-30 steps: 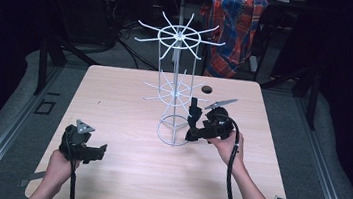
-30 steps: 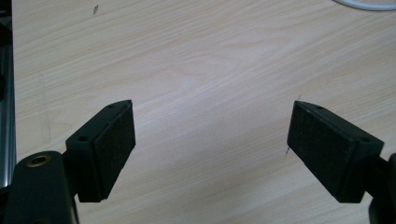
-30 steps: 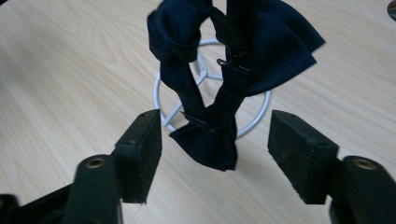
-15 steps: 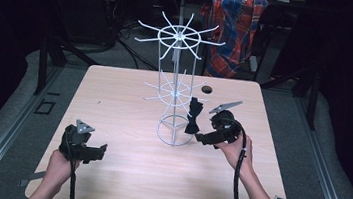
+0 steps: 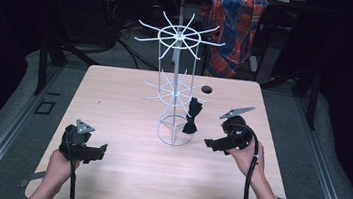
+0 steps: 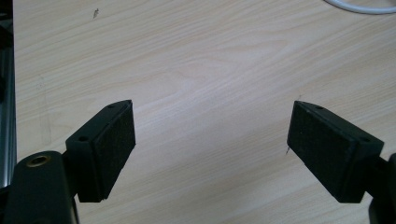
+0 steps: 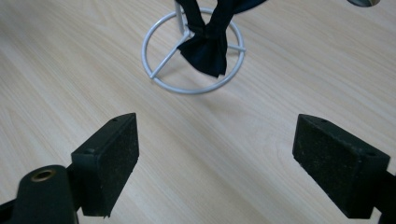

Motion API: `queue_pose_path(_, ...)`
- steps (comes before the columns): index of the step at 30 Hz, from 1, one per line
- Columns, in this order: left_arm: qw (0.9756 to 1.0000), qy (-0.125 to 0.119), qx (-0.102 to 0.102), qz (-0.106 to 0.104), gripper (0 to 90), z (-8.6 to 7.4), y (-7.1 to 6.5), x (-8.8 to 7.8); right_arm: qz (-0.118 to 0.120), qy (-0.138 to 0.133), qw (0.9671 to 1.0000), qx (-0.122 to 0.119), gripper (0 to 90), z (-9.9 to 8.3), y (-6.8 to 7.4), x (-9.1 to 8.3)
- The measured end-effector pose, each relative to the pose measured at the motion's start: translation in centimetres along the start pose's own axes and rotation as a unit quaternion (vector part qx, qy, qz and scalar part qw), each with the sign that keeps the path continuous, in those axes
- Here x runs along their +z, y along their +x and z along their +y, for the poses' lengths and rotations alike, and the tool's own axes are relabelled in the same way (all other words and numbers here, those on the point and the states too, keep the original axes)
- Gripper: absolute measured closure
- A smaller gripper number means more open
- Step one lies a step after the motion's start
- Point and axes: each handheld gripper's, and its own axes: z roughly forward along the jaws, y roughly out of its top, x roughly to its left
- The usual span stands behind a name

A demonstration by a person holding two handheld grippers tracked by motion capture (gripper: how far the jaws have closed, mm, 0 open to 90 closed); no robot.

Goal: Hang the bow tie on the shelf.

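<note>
High view: we see a white wire rack [image 5: 177, 92] standing upright near the middle of the wooden table [image 5: 120, 173], with two tiers of spoked hooks and a ring base. A black bow tie [image 5: 192, 116] hangs from a hook of the lower tier on the rack's right side, its lower end dangling just above the right edge of the ring base. To the right of the rack, near but apart from the bow tie, we hold the right gripper [image 5: 208, 144], pointing left toward the rack's base. Its jaws have just been opening, and nothing lies between them.

In the right gripper view we look along the right gripper [image 7: 215, 161] at the rack's ring base [image 7: 194, 56] and the bow tie [image 7: 208, 39] hanging over it, farther off; the two black pads stand wide apart with only bare tabletop between them.

At the near left of the table we hold the left gripper [image 5: 102, 151], well apart from the rack, pointing right. In the left gripper view its pads [image 6: 114, 140] are spread wide over bare wood, gripping nothing, and a short arc of the rack's white base [image 6: 359, 7] shows at the far right corner.

A small dark hole [image 5: 208, 89] sits in the table behind the rack, and plaid cloth [image 5: 236, 21] hangs beyond the far edge.
</note>
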Motion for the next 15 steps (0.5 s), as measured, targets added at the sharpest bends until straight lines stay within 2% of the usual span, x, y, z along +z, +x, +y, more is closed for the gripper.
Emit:
queue_pose_path(10,1.0,-0.002,0.001,0.0,15.6,0.0,-0.1,-0.1,-0.006,0.025,0.9997,0.003,14.2,-2.5,0.3,-0.3)
queue_pose_path(15,1.0,-0.004,-0.001,0.0,15.6,0.0,-0.2,0.0,-0.01,0.051,0.9986,0.002,14.1,-4.1,0.5,-0.4)
